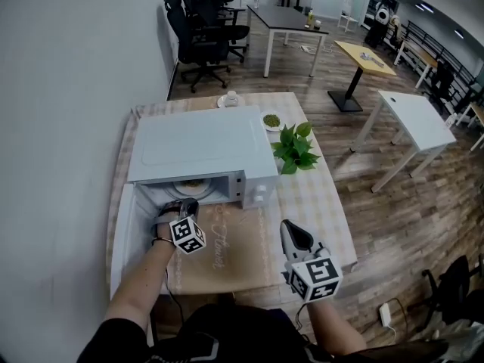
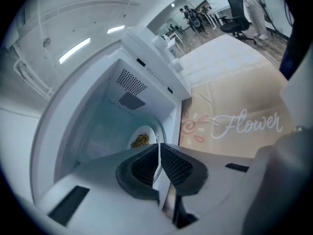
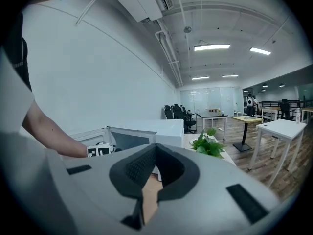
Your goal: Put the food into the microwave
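Two grippers show in the head view: the left gripper (image 1: 184, 209) sits at the mouth of the open microwave (image 1: 200, 153) on the table (image 1: 325, 203), and the right gripper (image 1: 293, 237) hovers above the tan mat (image 1: 234, 255). In the left gripper view, the jaws are pressed together on nothing; beyond them the plate of food (image 2: 140, 140) lies inside the microwave. In the right gripper view, the jaws are likewise closed and empty, and a potted plant (image 3: 208, 146) stands beside the microwave.

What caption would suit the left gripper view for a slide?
Left gripper, jaws shut and empty, facing the open microwave with a plate of food inside.
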